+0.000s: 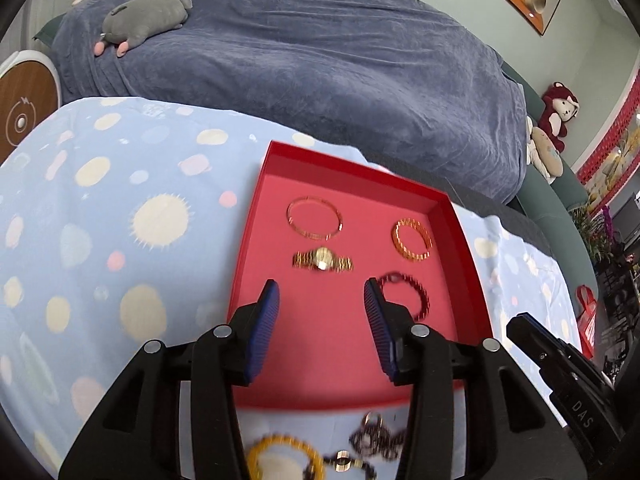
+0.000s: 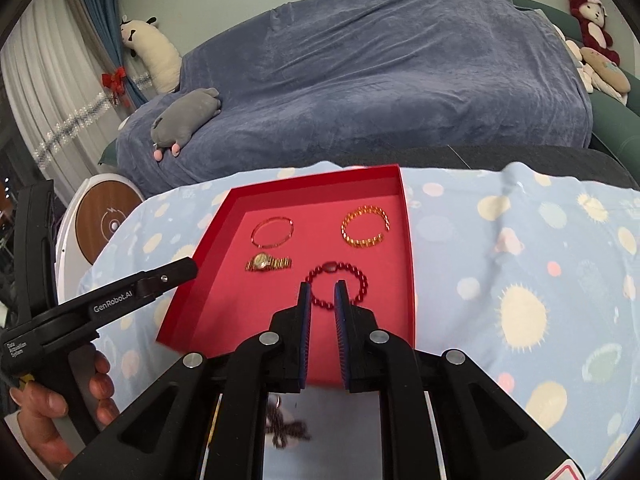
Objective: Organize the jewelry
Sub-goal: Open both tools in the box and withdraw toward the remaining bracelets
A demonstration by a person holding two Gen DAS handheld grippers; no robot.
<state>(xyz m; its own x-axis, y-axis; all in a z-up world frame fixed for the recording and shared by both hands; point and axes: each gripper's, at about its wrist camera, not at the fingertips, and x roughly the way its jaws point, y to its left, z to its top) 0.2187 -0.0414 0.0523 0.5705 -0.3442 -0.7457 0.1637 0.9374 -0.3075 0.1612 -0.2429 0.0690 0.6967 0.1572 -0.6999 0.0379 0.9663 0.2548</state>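
Four pieces already lie in the shallow red cardboard tray (image 1: 256, 216): a thin gold bangle (image 1: 314, 218), a gold wristwatch (image 1: 323, 261), a gold link bracelet (image 1: 412, 244) and a dark red bead bracelet (image 2: 338, 286). The left tongs (image 1: 322, 294) stand wide and empty above the tray's near half; the right tongs (image 2: 322, 292) are narrow and hold nothing. The yellow bead bracelet (image 1: 280, 458) and dark bead strands (image 1: 374, 440) wait on the spotted blue cloth (image 1: 120, 220) just before the tray's near edge, so the next move is probably drawing back and down to grasp one.

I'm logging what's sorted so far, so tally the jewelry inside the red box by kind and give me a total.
In the red box:
Bracelets: 3, the thin gold bangle, gold link cuff and dark red bead bracelet
Watches: 1, the gold watch
Total: 4
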